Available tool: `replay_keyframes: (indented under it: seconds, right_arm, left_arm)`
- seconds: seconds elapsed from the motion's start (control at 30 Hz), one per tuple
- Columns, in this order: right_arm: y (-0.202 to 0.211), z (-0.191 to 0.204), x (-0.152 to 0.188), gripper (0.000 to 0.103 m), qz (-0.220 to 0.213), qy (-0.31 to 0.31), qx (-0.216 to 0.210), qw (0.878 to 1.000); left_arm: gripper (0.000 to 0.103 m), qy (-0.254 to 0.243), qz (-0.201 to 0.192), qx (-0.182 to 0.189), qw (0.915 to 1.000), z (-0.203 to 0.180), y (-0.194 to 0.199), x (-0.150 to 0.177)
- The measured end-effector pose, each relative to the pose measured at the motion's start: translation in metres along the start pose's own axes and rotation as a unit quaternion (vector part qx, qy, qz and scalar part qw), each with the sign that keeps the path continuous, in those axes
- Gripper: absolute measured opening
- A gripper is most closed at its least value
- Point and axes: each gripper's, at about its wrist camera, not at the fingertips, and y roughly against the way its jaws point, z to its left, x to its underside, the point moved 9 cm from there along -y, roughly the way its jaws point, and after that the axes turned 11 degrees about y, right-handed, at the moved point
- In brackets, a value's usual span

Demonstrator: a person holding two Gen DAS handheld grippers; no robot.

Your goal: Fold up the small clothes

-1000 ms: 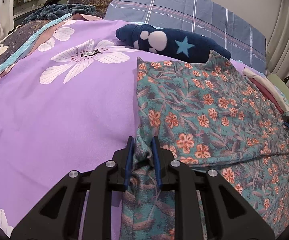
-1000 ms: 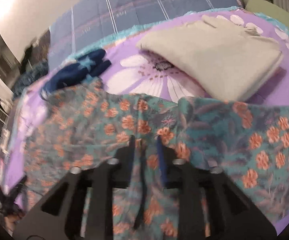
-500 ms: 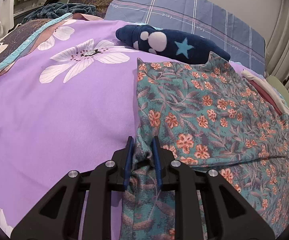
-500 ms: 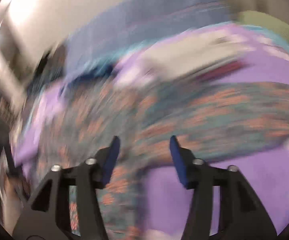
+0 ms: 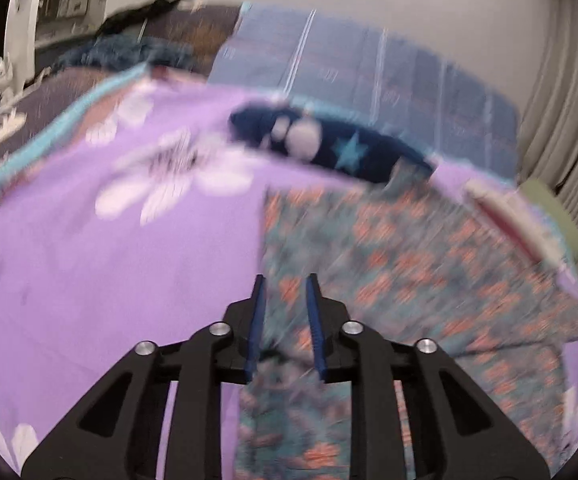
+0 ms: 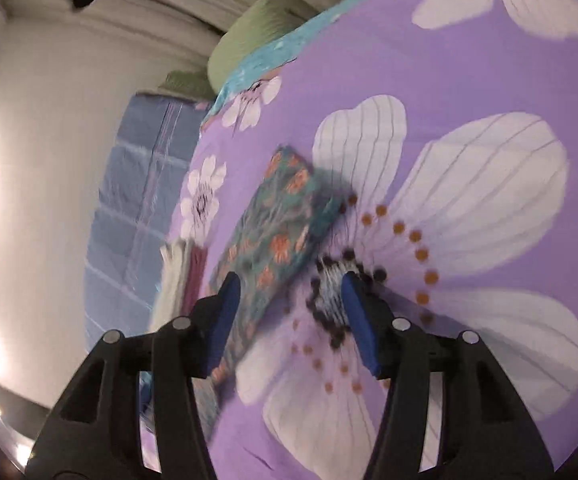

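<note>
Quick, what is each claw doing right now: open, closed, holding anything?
Left claw: closing, pinching the floral garment.
Right claw: open, holding nothing, over the purple bedspread.

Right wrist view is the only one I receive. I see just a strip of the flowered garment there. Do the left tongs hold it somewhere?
Observer: Yes. The left tongs are closed on an edge of the flowered garment.
Operator: Is the rest of it hanging or lying?
Observer: Lying. Most of it is spread on the purple sheet, to the right of those tongs.
Operator: Is anything close to its far edge?
Observer: A dark blue soft item with a light blue star lies just beyond it.
</note>
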Motion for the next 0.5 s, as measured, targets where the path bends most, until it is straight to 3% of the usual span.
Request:
replay_keyframes:
  seconds: [0.1,0.2,0.3,0.33,0.4,0.5]
  right_arm:
    - [-0.009,-0.004,-0.017,0.052,-0.02,-0.007,0.005,1.0]
    - [-0.018,-0.005,-0.023,0.041,-0.027,-0.023,0.018,0.999]
    - [-0.033,0.014,-0.024,0.009,0.005,-0.013,0.001,1.0]
    - [-0.032,0.022,-0.025,0.008,0.003,-0.004,0.0,1.0]
    - [-0.03,0.057,-0.022,0.008,-0.003,0.035,-0.014,0.999]
    - [-0.031,0.143,0.01,0.007,0.019,0.108,-0.092,0.99]
  left_arm:
    - [0.016,-0.024,0.019,0.05,0.9983,-0.034,-0.002,0.003]
    - [0.015,-0.035,0.064,0.063,0.9954,-0.057,-0.033,0.031]
    - [0.015,-0.012,0.128,0.067,0.9894,-0.063,-0.073,0.067]
    - [0.015,-0.018,0.132,0.059,0.9893,-0.061,-0.079,0.074]
    - [0.015,-0.034,0.12,0.056,0.9906,-0.064,-0.078,0.076]
    - [0.016,-0.041,0.121,0.053,0.9904,-0.064,-0.079,0.079]
